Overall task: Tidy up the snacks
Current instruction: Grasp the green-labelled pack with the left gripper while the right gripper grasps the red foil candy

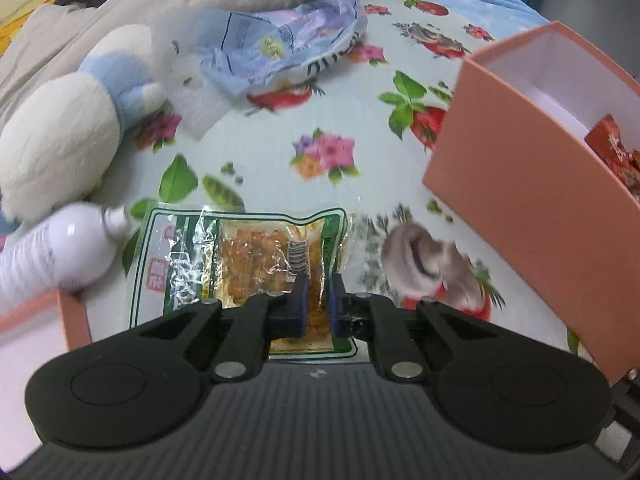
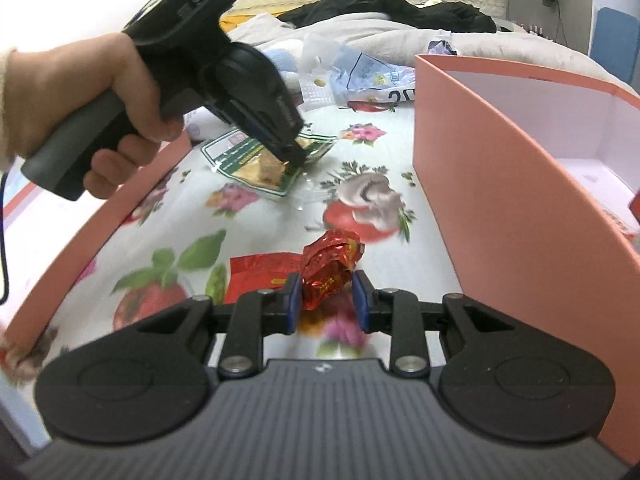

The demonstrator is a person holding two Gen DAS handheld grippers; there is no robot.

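My left gripper (image 1: 318, 306) is shut on a green-edged clear snack packet (image 1: 256, 264) with orange filling, pinching its near end above the flowered cloth. In the right wrist view the same packet (image 2: 268, 164) hangs from the left gripper (image 2: 294, 156), which a hand (image 2: 80, 92) holds. My right gripper (image 2: 326, 300) is shut on a crumpled red foil snack (image 2: 328, 268); a flat red wrapper (image 2: 260, 276) lies just left of it. A pink box (image 1: 520, 208) stands open at the right, with red snacks (image 1: 616, 152) inside it.
A white and blue plush toy (image 1: 72, 128) and a white bottle (image 1: 68, 252) lie at the left. A crumpled blue-white bag (image 1: 288, 48) sits at the back. A pink box lid (image 2: 104, 216) edges the left side. The pink box (image 2: 500, 184) wall rises close on the right.
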